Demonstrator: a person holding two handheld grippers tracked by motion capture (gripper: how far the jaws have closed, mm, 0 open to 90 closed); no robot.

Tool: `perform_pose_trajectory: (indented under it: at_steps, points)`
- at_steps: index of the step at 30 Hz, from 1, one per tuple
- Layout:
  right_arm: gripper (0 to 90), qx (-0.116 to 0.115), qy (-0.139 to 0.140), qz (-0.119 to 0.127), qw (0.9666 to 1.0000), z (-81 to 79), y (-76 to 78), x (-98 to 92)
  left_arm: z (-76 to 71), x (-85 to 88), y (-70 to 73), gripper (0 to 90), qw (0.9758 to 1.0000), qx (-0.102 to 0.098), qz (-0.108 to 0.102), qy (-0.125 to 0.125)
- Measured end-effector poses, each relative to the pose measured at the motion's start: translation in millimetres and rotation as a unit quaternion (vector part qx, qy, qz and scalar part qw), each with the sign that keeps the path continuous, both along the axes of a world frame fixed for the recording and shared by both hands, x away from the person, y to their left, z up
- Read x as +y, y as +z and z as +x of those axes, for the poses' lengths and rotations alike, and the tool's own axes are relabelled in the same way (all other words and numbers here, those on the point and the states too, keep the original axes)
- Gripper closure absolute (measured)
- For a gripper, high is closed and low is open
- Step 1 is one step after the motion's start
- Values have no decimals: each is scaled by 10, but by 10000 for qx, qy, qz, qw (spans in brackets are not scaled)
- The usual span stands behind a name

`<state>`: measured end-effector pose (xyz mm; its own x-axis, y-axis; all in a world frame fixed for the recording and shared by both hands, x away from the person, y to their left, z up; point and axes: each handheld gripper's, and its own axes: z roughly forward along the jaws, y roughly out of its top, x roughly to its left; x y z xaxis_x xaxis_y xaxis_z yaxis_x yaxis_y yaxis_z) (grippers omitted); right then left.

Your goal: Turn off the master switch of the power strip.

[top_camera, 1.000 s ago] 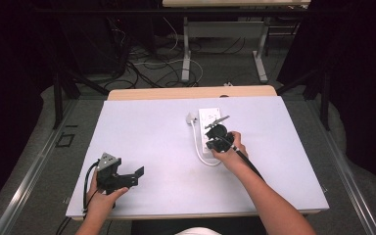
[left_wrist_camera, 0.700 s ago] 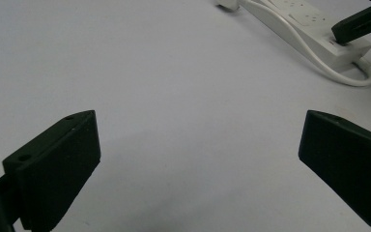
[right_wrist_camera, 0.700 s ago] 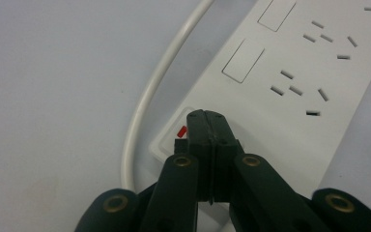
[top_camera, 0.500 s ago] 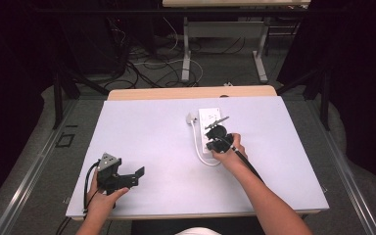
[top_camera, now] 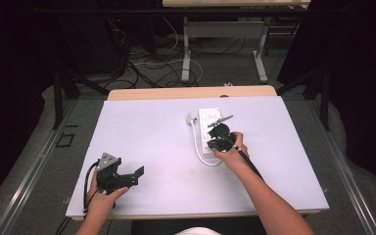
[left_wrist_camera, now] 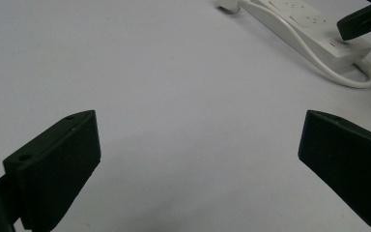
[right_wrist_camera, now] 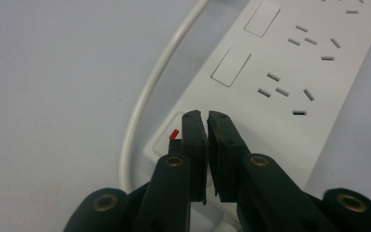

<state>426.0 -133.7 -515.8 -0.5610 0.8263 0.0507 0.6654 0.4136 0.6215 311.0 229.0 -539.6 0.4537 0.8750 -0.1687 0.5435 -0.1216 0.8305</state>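
Low over the power strip (right_wrist_camera: 290, 72), the right hand-held gripper (right_wrist_camera: 206, 121) points down at its switch end.

The power strip (top_camera: 209, 134) lay on the table (top_camera: 152, 127). Its plug (top_camera: 191, 118) sat just left of it, its cord (top_camera: 198, 147) along that side.

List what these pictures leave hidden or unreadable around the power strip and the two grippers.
- Right gripper view: the right gripper covers most of the red switch on the power strip; contact cannot be told.
- Right gripper view: the strip's far end is cut off by the top edge.
- High view: the strip's sockets are too small to count.
- Left gripper view: the left gripper jaws are cut off by the bottom edge.
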Motion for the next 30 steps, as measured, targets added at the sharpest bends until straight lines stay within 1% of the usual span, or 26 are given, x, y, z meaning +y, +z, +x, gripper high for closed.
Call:
perform_pose_trajectory:
  at_steps: [2,3,4,5,6,7,8,9,10,11,12,14,15,16,19,20,22,23,24,28,29,30]
  points:
    - [807,-38,-7,41,10000,-6,19,-13,-5,2,-1,14,10000,24,14,-7]
    - [807,-38,-7,41,10000,-6,19,-13,-8,8,0,14,10000,13,6,-8]
    - [789,-59,-51,50,10000,-13,32,-21,-11,14,-1,14,10000,-3,-14,8]
    - [769,-58,-67,77,9999,-16,44,-29,-17,23,4,14,10000,25,-17,12]
    - [731,-157,-57,112,9998,-19,57,-46,-23,31,7,14,10000,33,-13,17]
    - [731,-157,-57,112,9998,-19,57,-46,-27,32,8,14,10000,19,-50,40]
    - [709,-201,-116,103,9997,-24,71,-52,-28,38,13,14,10000,-5,-38,39]
    - [650,-272,-108,159,9994,-34,94,-74,-30,40,18,14,10000,-41,-31,51]
    - [620,-318,-125,199,9992,-40,103,-79,-30,40,18,14,10000,-41,-31,51]
    - [620,-318,-125,199,9992,-40,103,-79,-31,40,19,14,10000,-34,-19,56]
    - [586,-383,-107,235,9989,-41,112,-92,-31,37,18,14,10000,-25,-16,67]
    - [544,-407,-183,336,9984,-50,132,-112,-28,27,12,14,10000,2,-30,79]
    - [492,-447,-212,431,9978,-57,144,-131,-23,25,11,15,10000,0,-11,80]
    - [479,-558,-169,468,9972,-57,143,-141,-21,19,8,15,10000,0,-14,92]
    - [465,-586,-174,505,9969,-73,151,-161,-10,11,-1,15,10000,-6,-6,97]
    - [449,-643,-145,525,9964,-73,150,-177,-10,9,-3,16,10000,25,-13,93]
    - [431,-627,-156,547,9964,-86,156,-201,-5,13,-8,16,10000,39,9,89]
    - [425,-606,-191,583,9963,-92,161,-208,-1,18,-9,16,10000,15,14,90]
    - [406,-637,-186,602,9960,-97,162,-227,-1,21,-11,16,10000,5,6,97]
    - [334,-550,-254,700,9957,-122,180,-270,-5,35,-8,16,9999,46,-10,91]
    - [269,-645,-279,741,9948,-142,188,-297,-5,35,-8,17,9999,44,-13,95]
    - [251,-697,-281,750,9943,-151,193,-311,-5,35,-8,16,9999,43,-13,98]
